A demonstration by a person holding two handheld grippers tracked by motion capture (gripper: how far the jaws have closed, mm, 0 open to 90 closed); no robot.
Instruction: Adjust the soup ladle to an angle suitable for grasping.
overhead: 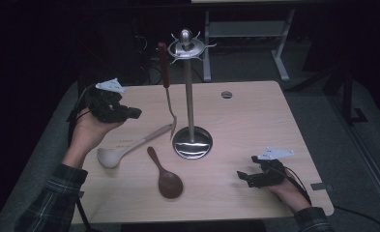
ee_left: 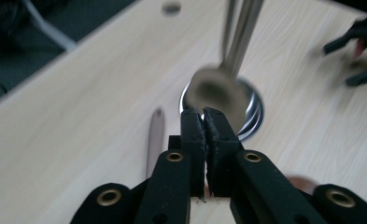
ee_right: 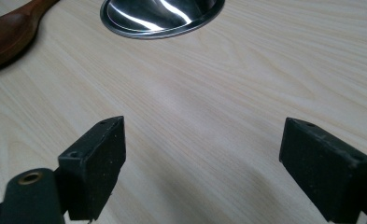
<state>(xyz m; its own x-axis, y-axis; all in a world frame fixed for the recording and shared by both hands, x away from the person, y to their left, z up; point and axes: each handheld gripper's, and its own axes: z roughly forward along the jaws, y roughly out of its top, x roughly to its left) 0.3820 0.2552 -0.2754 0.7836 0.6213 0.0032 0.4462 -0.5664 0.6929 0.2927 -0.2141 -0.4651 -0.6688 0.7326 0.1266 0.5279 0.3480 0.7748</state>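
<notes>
high view: the left gripper [overhead: 129,112] hovers at the table's [overhead: 245,121] left side, just beside the metal spatula [overhead: 168,104] that hangs from the steel utensil stand [overhead: 191,96]. a pale ladle [overhead: 124,149] and a dark wooden spoon [overhead: 166,176] lie on the table below it. the right gripper [overhead: 245,178] rests low near the front right.

left gripper view: jaws clenched together with nothing between them, the spatula's blade [ee_left: 216,88] blurred just beyond their tips.

right gripper view: jaws released wide over bare table, the stand's base [ee_right: 162,16] ahead.
</notes>
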